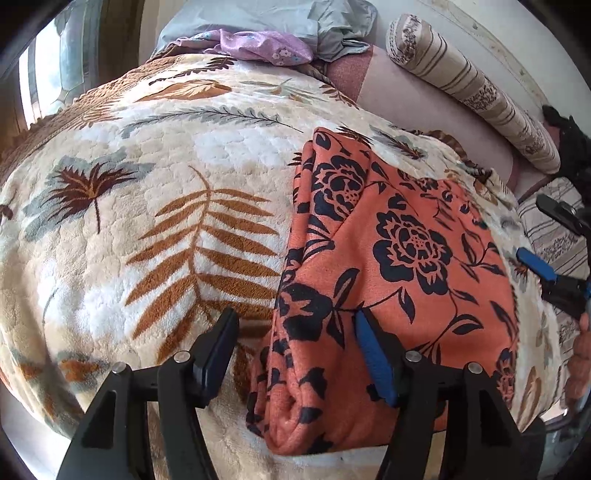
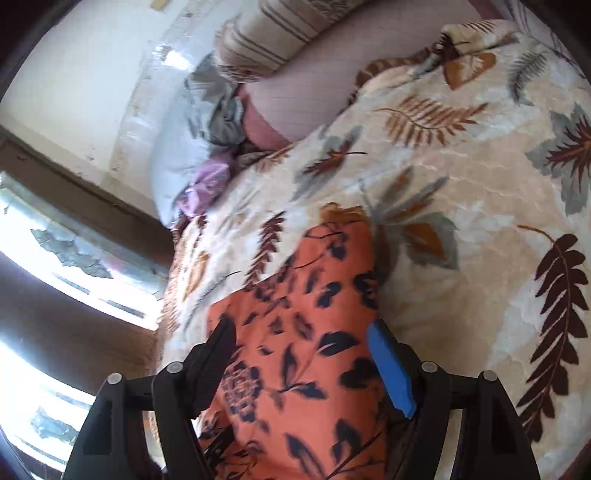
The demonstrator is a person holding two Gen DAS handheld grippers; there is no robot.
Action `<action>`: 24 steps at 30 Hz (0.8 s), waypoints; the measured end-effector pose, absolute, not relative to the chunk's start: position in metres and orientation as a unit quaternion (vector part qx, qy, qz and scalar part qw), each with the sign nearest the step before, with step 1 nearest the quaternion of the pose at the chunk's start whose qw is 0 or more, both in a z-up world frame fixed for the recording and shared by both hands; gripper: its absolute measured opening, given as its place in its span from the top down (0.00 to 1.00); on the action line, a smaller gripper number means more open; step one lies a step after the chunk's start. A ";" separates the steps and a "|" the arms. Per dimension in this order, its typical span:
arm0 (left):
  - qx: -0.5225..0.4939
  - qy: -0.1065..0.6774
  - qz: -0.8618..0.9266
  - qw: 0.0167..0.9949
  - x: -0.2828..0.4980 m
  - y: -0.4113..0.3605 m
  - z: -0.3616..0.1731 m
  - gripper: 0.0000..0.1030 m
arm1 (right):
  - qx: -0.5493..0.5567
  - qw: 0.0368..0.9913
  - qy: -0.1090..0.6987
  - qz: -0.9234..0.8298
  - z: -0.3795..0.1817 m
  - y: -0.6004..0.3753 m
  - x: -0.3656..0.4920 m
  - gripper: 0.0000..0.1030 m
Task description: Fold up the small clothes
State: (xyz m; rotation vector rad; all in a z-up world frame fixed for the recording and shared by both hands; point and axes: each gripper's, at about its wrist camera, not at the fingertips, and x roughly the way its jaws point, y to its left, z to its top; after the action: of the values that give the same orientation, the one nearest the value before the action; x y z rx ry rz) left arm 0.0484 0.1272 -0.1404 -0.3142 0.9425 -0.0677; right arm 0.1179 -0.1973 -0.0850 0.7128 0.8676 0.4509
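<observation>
I was working in a home bedroom: a bed under a plush leaf-print blanket [image 1: 155, 229], striped bolster pillow [image 1: 469, 88] by the wall, crumpled bedding [image 1: 280, 22] at the head, window [image 2: 66, 258] alongside.

Folded orange floral garment [image 1: 388, 258] on blanket [image 1: 147, 221]

Orange garment [image 1: 388, 266]: soft matt cloth, fine short nap, black floral print. Blanket [image 1: 155, 229] under it: thick plush fleece, embossed bumpy pile, matt, leaf print. Left gripper [image 1: 297, 354]: matt black plastic, one blue pad, small shiny metal pins at the pivots; right gripper [image 2: 303, 363] same build. Bolster [image 1: 469, 88]: woven striped cloth, slight sheen. Lilac cloth [image 1: 255, 46] and grey cloth [image 1: 295, 18]: thin, smooth, crumpled. Wall [image 2: 92, 74]: pale, rough, flaking paint.
</observation>
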 end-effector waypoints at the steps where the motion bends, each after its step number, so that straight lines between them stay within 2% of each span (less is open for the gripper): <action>1: -0.170 0.443 -0.036 0.880 0.042 0.132 -0.135 0.36 | 0.330 0.817 0.409 0.237 -0.082 -0.187 0.111 0.25; 3: -0.190 0.429 -0.036 0.883 0.029 0.139 -0.132 0.36 | 0.309 0.807 0.420 0.275 -0.087 -0.160 0.106 0.18; 6: -0.183 0.468 -0.022 0.865 0.031 0.146 -0.157 0.36 | 0.292 0.775 0.481 0.287 -0.131 -0.129 0.113 0.17; 11: -0.208 0.431 -0.051 0.877 0.028 0.153 -0.121 0.36 | 0.294 0.781 0.472 0.284 -0.135 -0.127 0.110 0.16; 12: -0.216 0.418 -0.067 0.880 0.033 0.155 -0.112 0.34 | 0.298 0.779 0.473 0.286 -0.138 -0.129 0.111 0.16; 14: -0.224 0.407 -0.086 0.881 0.050 0.156 -0.103 0.24 | 0.306 0.776 0.470 0.288 -0.140 -0.131 0.110 0.16; 20: -0.266 0.446 -0.138 0.843 0.118 0.157 -0.124 0.24 | 0.299 0.780 0.463 0.296 -0.138 -0.132 0.109 0.16; 21: -0.272 0.473 -0.130 0.828 0.128 0.158 -0.139 0.25 | 0.302 0.778 0.463 0.298 -0.138 -0.135 0.108 0.16; 22: -0.275 0.506 -0.114 0.809 0.136 0.160 -0.156 0.41 | 0.305 0.776 0.463 0.300 -0.139 -0.136 0.108 0.16; 24: -0.307 0.493 -0.129 0.804 0.136 0.169 -0.167 0.44 | 0.308 0.772 0.464 0.305 -0.140 -0.137 0.109 0.16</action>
State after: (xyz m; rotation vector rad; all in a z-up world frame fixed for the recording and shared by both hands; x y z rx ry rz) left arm 0.1356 0.1691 -0.1665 -0.6577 1.0557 -0.2760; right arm 0.1091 -0.1369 -0.1400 0.6681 1.0066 0.6608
